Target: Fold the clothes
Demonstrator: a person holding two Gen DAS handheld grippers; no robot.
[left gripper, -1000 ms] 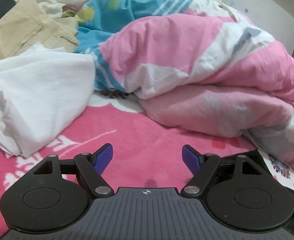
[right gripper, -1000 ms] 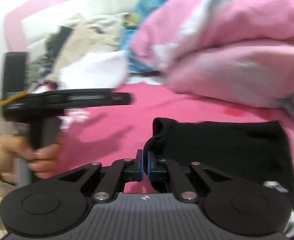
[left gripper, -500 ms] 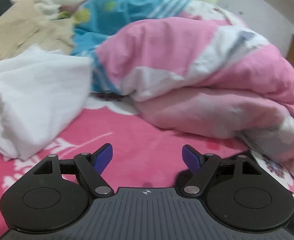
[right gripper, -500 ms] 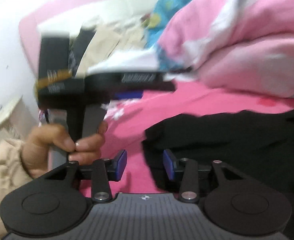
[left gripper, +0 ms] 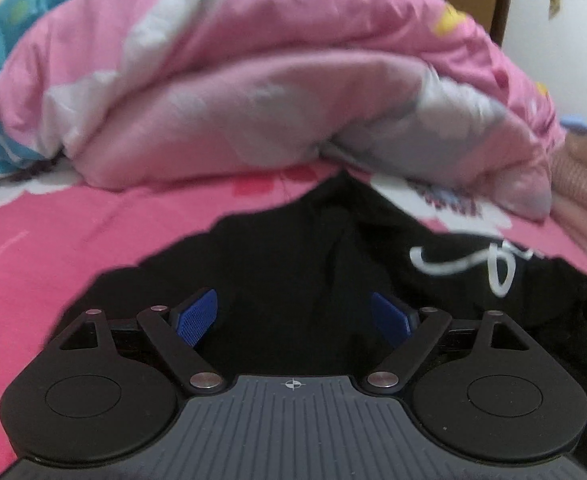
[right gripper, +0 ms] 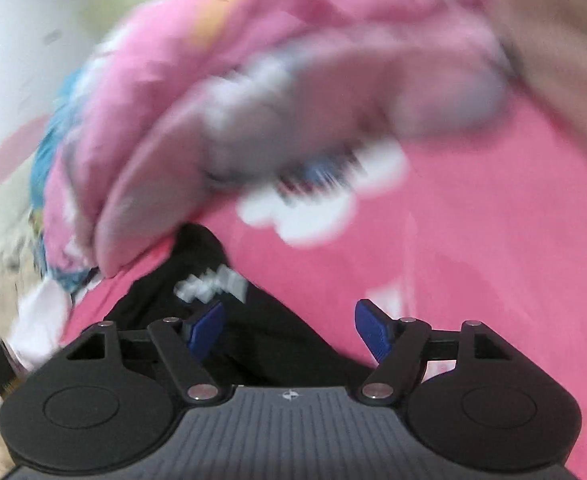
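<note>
Right gripper [right gripper: 289, 326] jaws just opened, released black garment [right gripper: 261, 336] edge.

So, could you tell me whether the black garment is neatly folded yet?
Not yet: the black garment lies rumpled on the pink sheet, edges uneven.

A bulky pink quilt [left gripper: 253, 80] with white and grey patches lies heaped across the back of the bed, folded over on itself so two thick layers show. Behind its left end sits a turquoise blanket [left gripper: 9, 12] with yellow-green dots. The bed sheet [left gripper: 53, 240] beneath is bright pink with white flower prints. At the far right, a brown wooden post [left gripper: 503, 0] stands against a white wall [left gripper: 565, 60].
</note>
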